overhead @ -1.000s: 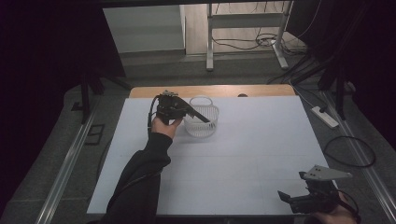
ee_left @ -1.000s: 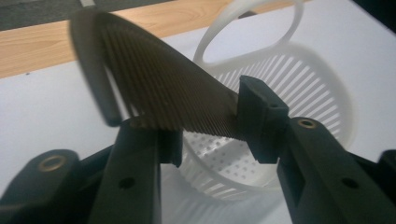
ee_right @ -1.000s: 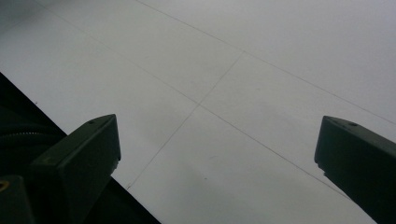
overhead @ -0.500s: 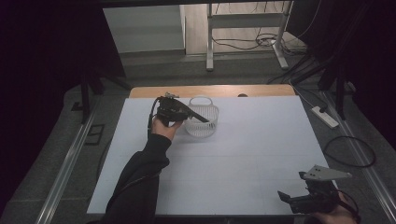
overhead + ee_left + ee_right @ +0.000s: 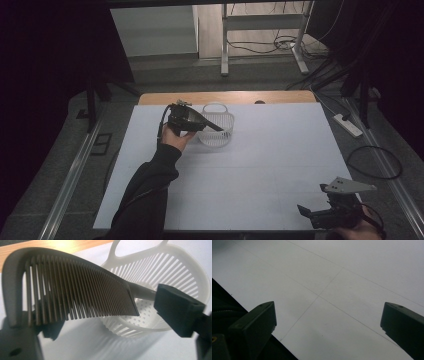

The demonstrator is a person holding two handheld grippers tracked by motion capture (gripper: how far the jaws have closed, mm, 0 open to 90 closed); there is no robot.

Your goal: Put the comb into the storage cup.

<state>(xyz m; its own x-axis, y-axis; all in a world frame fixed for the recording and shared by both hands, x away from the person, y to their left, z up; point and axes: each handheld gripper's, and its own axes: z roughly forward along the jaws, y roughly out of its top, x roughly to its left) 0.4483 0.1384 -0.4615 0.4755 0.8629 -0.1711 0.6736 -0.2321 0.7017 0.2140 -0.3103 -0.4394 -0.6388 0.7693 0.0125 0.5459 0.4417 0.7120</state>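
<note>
The left gripper (image 5: 212, 125) hovers at the rim of a white slotted plastic basket (image 5: 220, 134) near the far edge of the white counter (image 5: 260, 165). Its jaws have just been opening, and a dark grey plastic comb (image 5: 75, 290) lies between them, teeth down, its handle end over the basket; the pads no longer seem to press it. The right gripper (image 5: 306, 214) rests at the counter's near right corner, jaws wide apart and empty.
</note>
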